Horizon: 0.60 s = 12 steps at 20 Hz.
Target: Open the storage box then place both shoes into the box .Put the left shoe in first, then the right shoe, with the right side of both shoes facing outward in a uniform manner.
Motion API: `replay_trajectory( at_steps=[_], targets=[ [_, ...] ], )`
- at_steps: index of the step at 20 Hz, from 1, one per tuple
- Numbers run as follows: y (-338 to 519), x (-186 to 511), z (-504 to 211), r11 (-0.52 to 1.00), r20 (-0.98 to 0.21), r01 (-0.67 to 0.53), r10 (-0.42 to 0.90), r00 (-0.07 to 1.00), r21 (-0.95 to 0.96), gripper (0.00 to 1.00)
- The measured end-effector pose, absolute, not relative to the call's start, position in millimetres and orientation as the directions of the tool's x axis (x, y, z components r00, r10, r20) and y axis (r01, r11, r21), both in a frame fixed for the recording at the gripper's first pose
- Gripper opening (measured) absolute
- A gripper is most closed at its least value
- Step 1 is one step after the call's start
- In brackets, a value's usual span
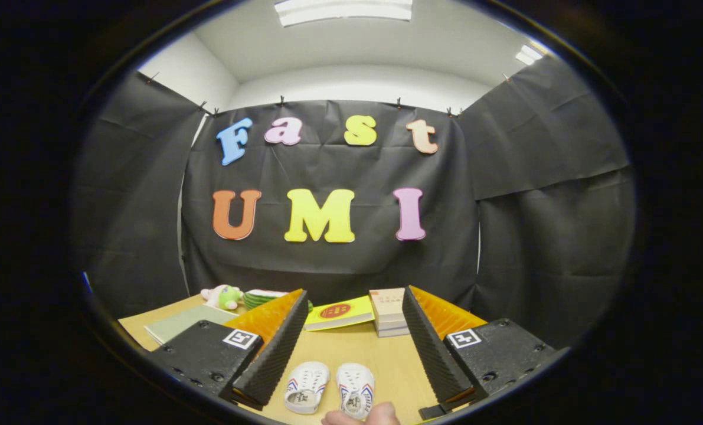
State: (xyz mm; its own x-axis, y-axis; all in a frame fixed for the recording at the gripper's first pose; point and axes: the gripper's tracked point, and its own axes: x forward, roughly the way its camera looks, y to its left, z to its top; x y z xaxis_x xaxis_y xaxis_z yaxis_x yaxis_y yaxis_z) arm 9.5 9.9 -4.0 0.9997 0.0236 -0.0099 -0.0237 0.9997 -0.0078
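Gripper view, forward along the fingers. We see the gripper point(351, 348) held above a light wooden tabletop point(386, 354), its two fingers spread wide with nothing between the pads. On the tabletop between and just below the fingertips lie the task's things: a pair of small white perforated shoes with red-and-blue side stripes, the left-hand shoe point(307, 386) and the right-hand shoe point(355, 389) side by side, close but apart, toes pointing away from us. A person's fingertip point(363, 417) sits at the near edge, touching or almost touching the heel of the right-hand shoe. Which is the left foot's shoe we cannot tell with confidence.

Beyond the fingers lie a flat yellow book with a red oval point(338, 313), a stack of pale boxed cards or books point(388, 311), a grey-green notebook point(183, 321), a small green-and-pink plush toy point(224, 296) and a green striped round object point(262, 297).

We judge the shoes light, soft-walled and somewhat springy, probably moulded foam or rubber, and mildly slippery under a pinch. The best hold appears to be across the sides at mid-length, or on the heel rim, with the fingers closing gently so that the upper does not collapse and the shoe does not twist.
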Motion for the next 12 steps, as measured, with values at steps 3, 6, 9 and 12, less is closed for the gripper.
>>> replay_trajectory(
  at_steps=[3,6,9,12],
  targets=[
    [9.8,11.2,-4.0,1.000,-0.015,-0.026,0.026,1.000,-0.001,1.00],
    [13.7,12.2,-4.2,0.999,-0.019,-0.036,0.036,0.999,-0.004,1.00],
    [16.8,12.5,-7.0,0.998,-0.029,-0.056,0.057,0.998,0.004,1.00],
    [18.0,13.1,-7.0,0.998,-0.035,-0.065,0.065,0.997,0.012,1.00]
  ],
)
